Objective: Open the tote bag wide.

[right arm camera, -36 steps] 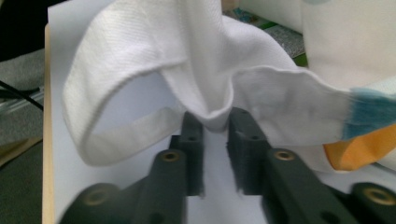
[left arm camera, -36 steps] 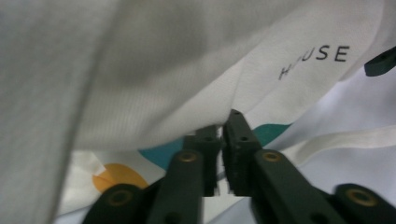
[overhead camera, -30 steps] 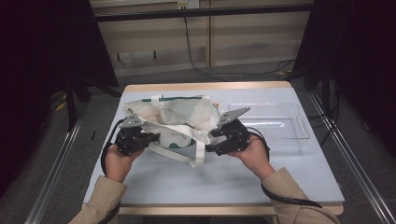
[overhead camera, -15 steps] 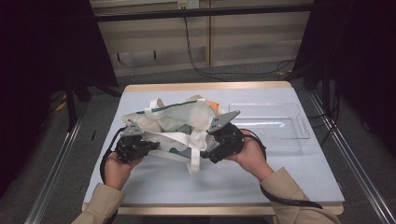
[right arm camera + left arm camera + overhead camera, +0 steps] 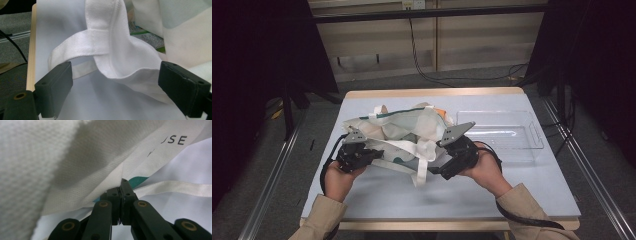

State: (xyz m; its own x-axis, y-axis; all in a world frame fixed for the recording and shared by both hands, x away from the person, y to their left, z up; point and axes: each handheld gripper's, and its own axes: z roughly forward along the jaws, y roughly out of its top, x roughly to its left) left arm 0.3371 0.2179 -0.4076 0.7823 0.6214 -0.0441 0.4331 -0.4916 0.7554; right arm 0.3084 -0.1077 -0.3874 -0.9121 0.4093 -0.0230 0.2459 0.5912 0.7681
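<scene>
I've got a cloth tote bag (image 5: 399,135) lying crumpled mid-counter (image 5: 377,200), white with green trim and pale colour patches, handles (image 5: 419,170) flopping toward my side. My left tongs (image 5: 371,155) are clamped tight on the bag's left edge; in the left gripper view the jaws are pressed together on a fold of the white fabric (image 5: 110,182), with a teal patch (image 5: 138,180) just behind the tips and a white strap (image 5: 180,188) running off to the right across the counter. Printed letters "USE" (image 5: 176,140) show on the cloth above. My right tongs (image 5: 439,167) sit at the bag's right edge and their jaws have just been opening; in the right gripper view they stand wide apart with a looped white handle (image 5: 107,47) and a fold of bag cloth lying between them, pads not pressing on it. Something green and printed (image 5: 147,37) peeks out from inside the bag there. A clear plastic tray (image 5: 532,145) sits on the counter just right of the bag, beyond my right hand (image 5: 484,167). My left hand (image 5: 337,180) holds its tool low at the counter
</scene>
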